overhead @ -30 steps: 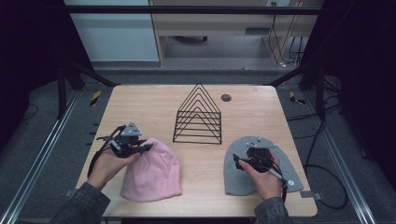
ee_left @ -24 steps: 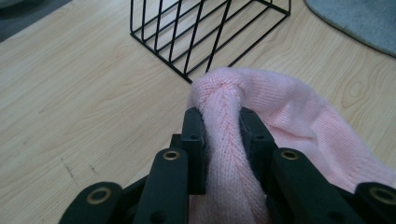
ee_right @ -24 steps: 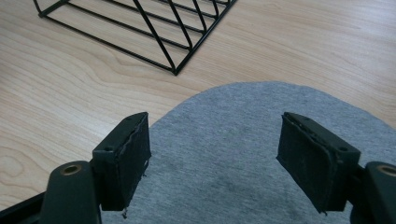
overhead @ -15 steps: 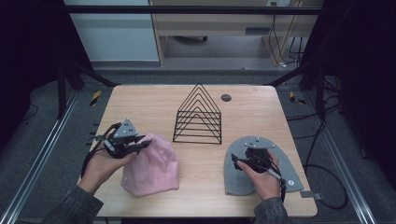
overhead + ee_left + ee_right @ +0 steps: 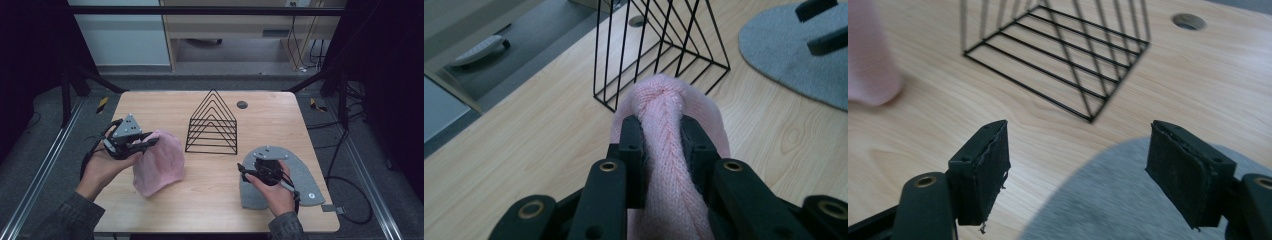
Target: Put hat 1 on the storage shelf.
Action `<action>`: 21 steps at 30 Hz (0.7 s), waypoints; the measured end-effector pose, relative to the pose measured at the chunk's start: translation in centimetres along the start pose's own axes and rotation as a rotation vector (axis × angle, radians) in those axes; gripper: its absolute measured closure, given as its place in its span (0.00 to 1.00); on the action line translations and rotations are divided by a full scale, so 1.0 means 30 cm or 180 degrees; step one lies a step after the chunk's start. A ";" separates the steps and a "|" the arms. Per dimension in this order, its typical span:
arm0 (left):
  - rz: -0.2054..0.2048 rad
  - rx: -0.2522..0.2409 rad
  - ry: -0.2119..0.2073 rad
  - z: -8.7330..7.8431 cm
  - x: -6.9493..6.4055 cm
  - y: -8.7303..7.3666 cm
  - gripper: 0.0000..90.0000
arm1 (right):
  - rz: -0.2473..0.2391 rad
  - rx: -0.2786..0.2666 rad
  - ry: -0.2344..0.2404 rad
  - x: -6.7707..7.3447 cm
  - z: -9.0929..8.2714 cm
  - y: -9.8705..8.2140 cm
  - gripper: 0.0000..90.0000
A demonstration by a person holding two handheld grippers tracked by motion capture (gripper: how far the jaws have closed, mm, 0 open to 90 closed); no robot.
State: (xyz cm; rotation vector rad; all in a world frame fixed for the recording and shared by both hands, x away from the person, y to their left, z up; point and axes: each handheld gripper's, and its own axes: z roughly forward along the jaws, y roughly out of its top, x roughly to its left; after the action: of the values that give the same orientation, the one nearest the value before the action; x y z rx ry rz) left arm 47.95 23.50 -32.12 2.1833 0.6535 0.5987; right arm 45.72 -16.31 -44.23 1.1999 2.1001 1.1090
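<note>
A pink knitted beanie [image 5: 159, 162] with a soft ribbed weave is pinched in a bunched fold by the left gripper [image 5: 663, 137], whose jaws are pressed onto the knit; the hat is seen raised at its gripped edge, the rest draped onto the wooden table [image 5: 210, 200] left of the black wire rack [image 5: 212, 123]. A flat grey felt-like hat [image 5: 300, 175] is lain on the table's right part, and the right gripper [image 5: 1078, 160] is held over its edge with jaws spread wide, just narrowed slightly, nothing between them.

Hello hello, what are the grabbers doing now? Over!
Left gripper clamped on pink hat. Right gripper open over grey hat, nothing gripped. Wire rack between them, not blocking.
</note>
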 end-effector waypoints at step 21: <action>-0.0043 -0.0338 -0.0051 -0.065 0.056 0.162 0.83 | -0.0682 0.0127 0.0988 0.333 0.119 0.265 0.43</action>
State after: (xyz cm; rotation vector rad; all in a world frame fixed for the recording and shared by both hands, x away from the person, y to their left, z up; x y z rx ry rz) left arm 49.31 22.78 -26.85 2.0814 0.6138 0.5952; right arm 47.07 -3.91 -39.75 0.8353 2.4257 1.2197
